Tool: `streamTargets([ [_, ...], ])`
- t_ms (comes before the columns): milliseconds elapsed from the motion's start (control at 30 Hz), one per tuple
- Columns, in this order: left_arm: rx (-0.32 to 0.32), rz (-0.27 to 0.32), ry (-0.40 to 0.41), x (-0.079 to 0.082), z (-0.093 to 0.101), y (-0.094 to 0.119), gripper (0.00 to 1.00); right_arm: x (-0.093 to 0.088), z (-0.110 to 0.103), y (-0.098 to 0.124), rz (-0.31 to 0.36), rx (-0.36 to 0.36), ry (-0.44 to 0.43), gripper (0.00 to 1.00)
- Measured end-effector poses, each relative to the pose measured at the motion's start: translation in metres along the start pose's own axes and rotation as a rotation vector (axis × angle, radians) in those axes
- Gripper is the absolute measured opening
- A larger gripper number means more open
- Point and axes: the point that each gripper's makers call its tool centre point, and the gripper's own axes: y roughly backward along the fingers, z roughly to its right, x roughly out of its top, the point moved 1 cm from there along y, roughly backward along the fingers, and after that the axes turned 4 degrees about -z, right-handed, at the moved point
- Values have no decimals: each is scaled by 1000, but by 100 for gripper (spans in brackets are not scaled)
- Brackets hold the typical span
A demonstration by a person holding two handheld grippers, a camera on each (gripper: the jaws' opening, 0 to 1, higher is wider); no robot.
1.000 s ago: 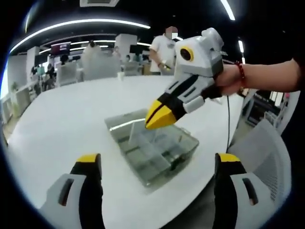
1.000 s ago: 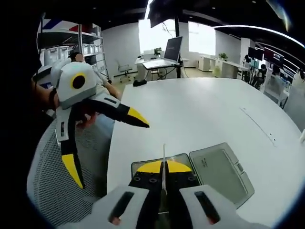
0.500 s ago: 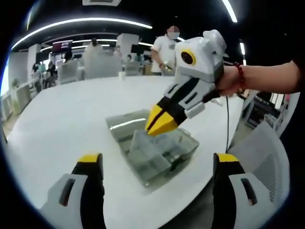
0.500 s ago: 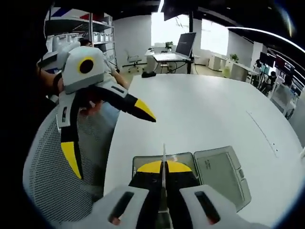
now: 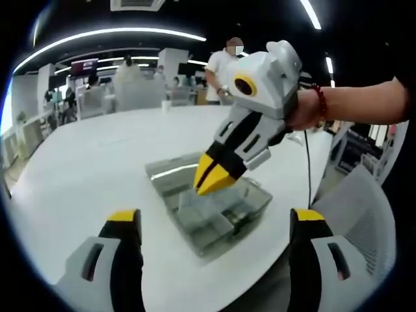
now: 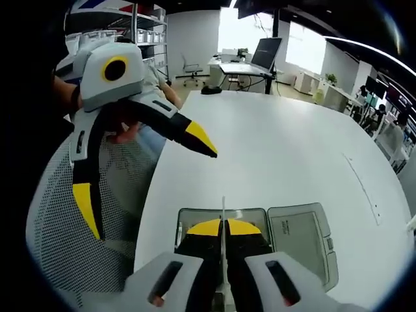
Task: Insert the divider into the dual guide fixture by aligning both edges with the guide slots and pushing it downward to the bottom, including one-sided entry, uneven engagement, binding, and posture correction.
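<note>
Left gripper view: the right gripper (image 5: pixel 209 182) has been lowered over the last second, from above the clear compartment box (image 5: pixel 211 211) to the box's open top. Its yellow tips are pressed together on the transparent divider (image 5: pixel 195 203), the sheet now hanging down into the box. This is judged to be the entry stage of the insertion — the divider is at or just inside the fixture, not yet at the bottom. The left gripper (image 5: pixel 214 224) is held back near the table (image 5: pixel 84 162) edge with its jaws spread wide and nothing between them. Whether both edges of the divider sit in their guide slots cannot be made out; clear sheet against clear walls gives almost no contrast, and the slots themselves are not resolved.

Right gripper view: the divider (image 6: pixel 223 224) is seen edge-on as a thin pale line rising between the closed yellow tips of the right gripper (image 6: pixel 222 228). The box (image 6: pixel 195 214) has drawn closer beneath the tips, its hinged lid (image 6: pixel 302 234) lying open beside it. The left gripper (image 6: pixel 140 172) is seen off the table edge over a mesh chair (image 6: pixel 55 221), jaws parted. The lower part of the divider and the guide slots are hidden behind the gripper body — depth of engagement cannot be read.
</note>
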Motion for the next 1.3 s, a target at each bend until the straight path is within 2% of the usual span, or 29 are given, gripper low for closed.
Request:
streamTargets([
  [333,-2,-11,7,-2,1,0,91,-5,-2,-7,-21,22,28,0],
  [1300,-23,-27,10,-5,4,-1,91,-19,-1,-27,-91,3,-31,0],
])
